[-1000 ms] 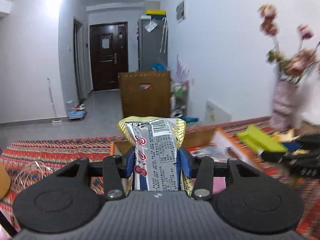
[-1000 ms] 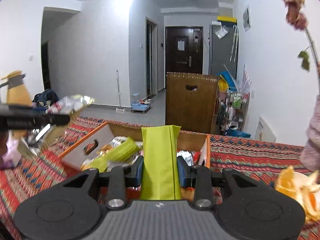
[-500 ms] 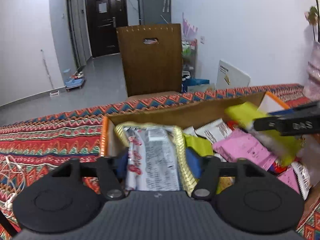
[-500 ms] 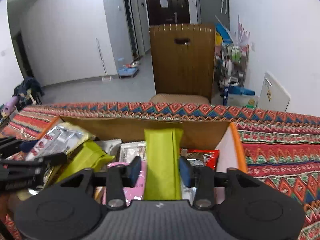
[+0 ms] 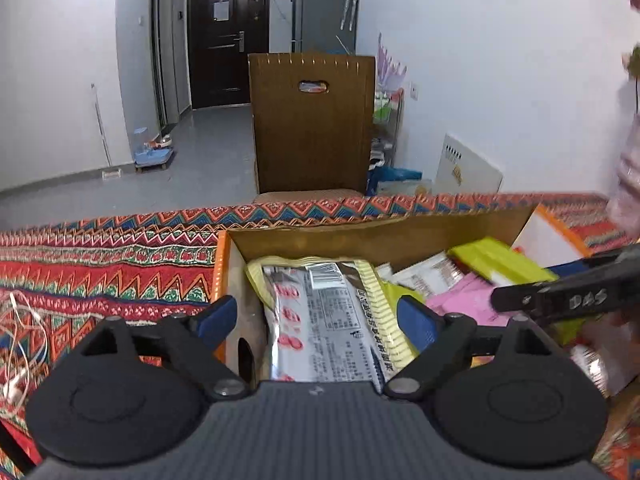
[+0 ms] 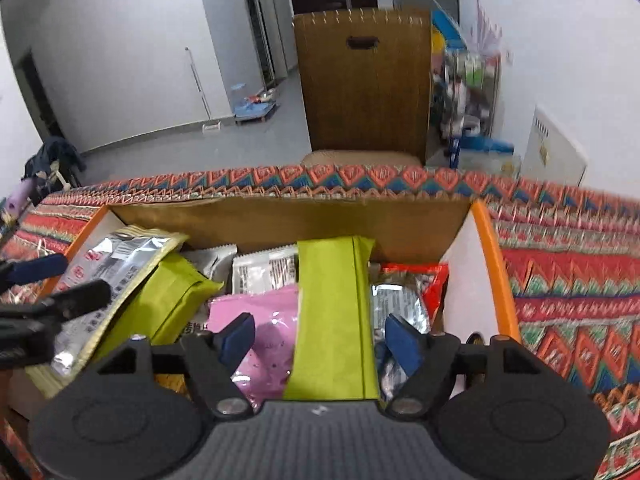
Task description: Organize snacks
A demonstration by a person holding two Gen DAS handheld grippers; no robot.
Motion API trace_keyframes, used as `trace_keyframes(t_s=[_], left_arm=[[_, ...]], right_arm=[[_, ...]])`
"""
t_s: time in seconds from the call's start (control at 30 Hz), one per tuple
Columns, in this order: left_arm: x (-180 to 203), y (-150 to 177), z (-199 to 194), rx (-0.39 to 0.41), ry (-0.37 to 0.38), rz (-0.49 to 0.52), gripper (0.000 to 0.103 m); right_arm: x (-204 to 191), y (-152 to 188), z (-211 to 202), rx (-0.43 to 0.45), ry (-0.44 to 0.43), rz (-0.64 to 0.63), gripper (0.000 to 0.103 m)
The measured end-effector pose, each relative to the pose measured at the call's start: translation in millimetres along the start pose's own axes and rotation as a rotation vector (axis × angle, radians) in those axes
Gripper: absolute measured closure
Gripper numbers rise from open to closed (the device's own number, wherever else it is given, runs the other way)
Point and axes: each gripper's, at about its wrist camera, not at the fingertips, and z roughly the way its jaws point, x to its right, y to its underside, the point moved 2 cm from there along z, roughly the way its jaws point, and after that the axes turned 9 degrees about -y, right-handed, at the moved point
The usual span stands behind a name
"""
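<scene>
Keep both sets of jaws opening until pads clear: silver packet (image 5: pixel 328 320) lying loose between left gripper (image 5: pixel 320 320) over box (image 5: pixel 360 236), green packet (image 6: pixel 334 312) loose between right gripper (image 6: pixel 320 338), then lift straight out.

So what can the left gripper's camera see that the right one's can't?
Only the left wrist view shows the white tangled cord on the patterned cloth and the door handle.

Only the right wrist view shows the red packet by the box's right wall and the dark clothes on the floor.

Both show the cardboard box, the silver snack bag, the green packet, the pink packet and the brown chair back. Both grippers' jaws are opening, pads clear of the snacks.
</scene>
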Motion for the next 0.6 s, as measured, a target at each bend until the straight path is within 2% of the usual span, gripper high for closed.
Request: trace_keyframes(t_s=[0.1,0.23,0.4,0.6], left_arm=[[-8.8,-6.7,-19.4,0.007,-0.01,-0.02,0.014],[-16.0,-18.5,-56.2,0.05,-0.035,-0.007,0.013],[-16.0,-24.4,-106.9,0.063,-0.051,-0.005,0.012],[-10.1,-7.1,-197.4,0.114,-0.006,-0.03,0.003]], right_arm=[[-10.3,0.3,-12.2,0.018,0.046,-0.048,0.029],[-19.7,4.3,-46.8,0.042,0.038,-0.057,0.028],[-31.5,5.2,-96.8,0.05,0.075,-0.11,0.027],[-41.1,27.7,-167.6,0.101,0.09,-0.116,0.023]])
